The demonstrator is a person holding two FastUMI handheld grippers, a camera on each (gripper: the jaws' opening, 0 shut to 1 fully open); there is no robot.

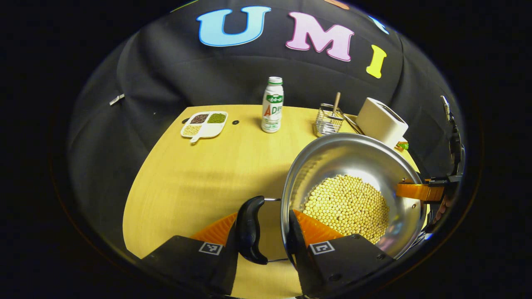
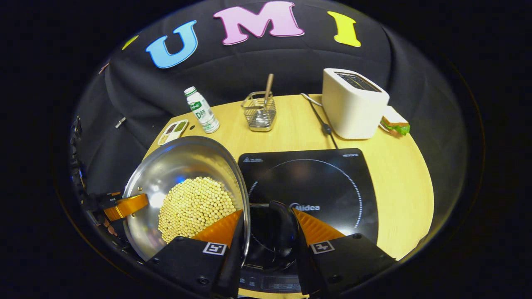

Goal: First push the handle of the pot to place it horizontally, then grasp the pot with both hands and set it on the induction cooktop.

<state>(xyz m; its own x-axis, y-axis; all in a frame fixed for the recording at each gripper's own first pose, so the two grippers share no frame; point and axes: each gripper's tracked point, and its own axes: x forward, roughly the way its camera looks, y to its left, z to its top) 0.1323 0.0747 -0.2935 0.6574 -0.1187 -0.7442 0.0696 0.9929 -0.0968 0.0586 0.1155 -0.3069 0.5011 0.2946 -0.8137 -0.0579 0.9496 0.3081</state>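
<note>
At the bottom of the left gripper view, the left tool [image 1: 269, 232] is clenched on the pot's [image 1: 353, 166] black side handle [image 1: 250, 230]. In the right gripper view, the right tool [image 2: 268, 232] grips the opposite handle [image 2: 280, 232]; the bean-filled pot sits lower left, beside the induction cooktop [image 2: 316, 182] at centre on the bench [image 2: 399, 174].

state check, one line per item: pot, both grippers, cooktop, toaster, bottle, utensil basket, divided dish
pot: holds yellow beans, no lid, tilted in the left gripper view
left gripper: fingers around the pot's black side handle, one inside the rim
right gripper: fingers around the opposite handle
induction cooktop: bare, pot beside it
toaster: slots empty
bottle: upright, capped
wire basket: upright, utensil inside
divided dish: compartments filled
</note>
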